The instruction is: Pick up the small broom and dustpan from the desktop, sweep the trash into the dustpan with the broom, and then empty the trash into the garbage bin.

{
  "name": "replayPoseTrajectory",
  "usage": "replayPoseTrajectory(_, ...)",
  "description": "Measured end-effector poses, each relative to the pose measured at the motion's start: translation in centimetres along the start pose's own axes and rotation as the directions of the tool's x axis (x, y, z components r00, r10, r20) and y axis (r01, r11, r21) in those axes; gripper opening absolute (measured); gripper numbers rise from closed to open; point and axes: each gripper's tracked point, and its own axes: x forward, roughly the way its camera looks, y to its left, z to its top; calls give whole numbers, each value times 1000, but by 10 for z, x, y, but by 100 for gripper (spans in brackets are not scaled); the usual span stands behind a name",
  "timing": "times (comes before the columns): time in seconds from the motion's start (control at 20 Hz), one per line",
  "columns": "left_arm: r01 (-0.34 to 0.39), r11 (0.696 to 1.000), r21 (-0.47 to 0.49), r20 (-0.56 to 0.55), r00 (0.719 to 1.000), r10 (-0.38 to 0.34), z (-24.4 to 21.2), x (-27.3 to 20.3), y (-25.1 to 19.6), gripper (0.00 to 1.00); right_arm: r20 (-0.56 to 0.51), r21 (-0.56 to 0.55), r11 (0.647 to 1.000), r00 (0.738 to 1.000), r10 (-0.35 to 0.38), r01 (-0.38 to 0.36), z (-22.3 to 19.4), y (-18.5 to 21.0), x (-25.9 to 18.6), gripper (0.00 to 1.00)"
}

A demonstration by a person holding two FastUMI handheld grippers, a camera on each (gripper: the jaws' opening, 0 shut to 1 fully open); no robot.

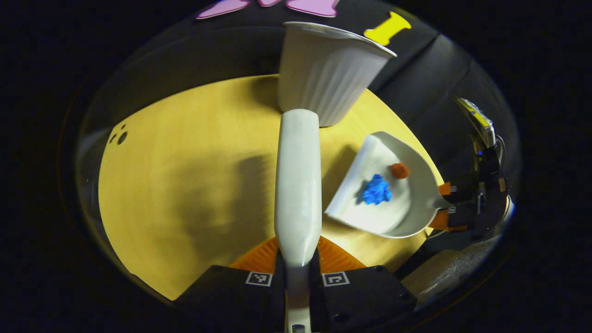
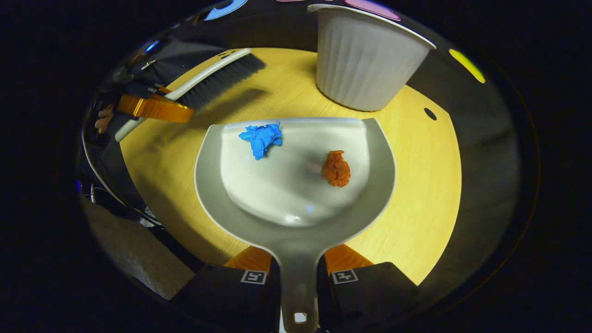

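So the biggest thing on the desktop is the white ribbed garbage bin, standing upright at the far side. In the right gripper view it sits straight ahead and a touch to the right of the dustpan, just past its front lip, near but not touching as far as the pictures show. That's the relation the next move hangs on: the pan's long axis, handle to lip, already points roughly at the bin, so emptying looks like a lift forward and a tip over the rim.

The right gripper is clamped on the dustpan's handle, fingers tight on both sides. It's clearly the nearer hand for the dump.

The left gripper grips the broom by its handle. In the left gripper view the broom runs straight away toward the bin. In the right gripper view its bristles hang off to the pan's left, apart from it.

Sweeping looks finished. The blue paper wad sits near the pan's lip, the smaller orange lump farther in. The blue one could slip out first if the pan dips early.
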Motion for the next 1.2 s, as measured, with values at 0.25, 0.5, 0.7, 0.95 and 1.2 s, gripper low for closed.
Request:
replayPoseTrajectory(0.25, -74, 996, -49, 1, 997, 74, -42, 29, 36, 25, 29, 52, 997, 998, -51, 49, 16, -18, -68, 36)
replayPoseTrajectory(0.5, -107, 994, -34, -30, 994, 106, -72, 14, 58, 25, 77, 93, 993, 994, -78, 71, 55, -42, -133, 36)
replayPoseTrajectory(0.7, -91, 995, -34, -45, 995, 89, -91, 18, 61, 25, 149, 137, 988, 985, -92, 72, 107, -66, -176, 36)
replayPoseTrajectory(0.95, -68, 997, -30, -59, 996, 67, -111, 19, 59, 23, 176, 132, 972, 961, -215, 193, 171, -126, -201, 36)
replayPoseTrajectory(1.2, -70, 997, -26, -69, 995, 68, -121, 18, 64, 25, 98, 82, 958, 955, -281, 273, 206, -168, -192, 36)
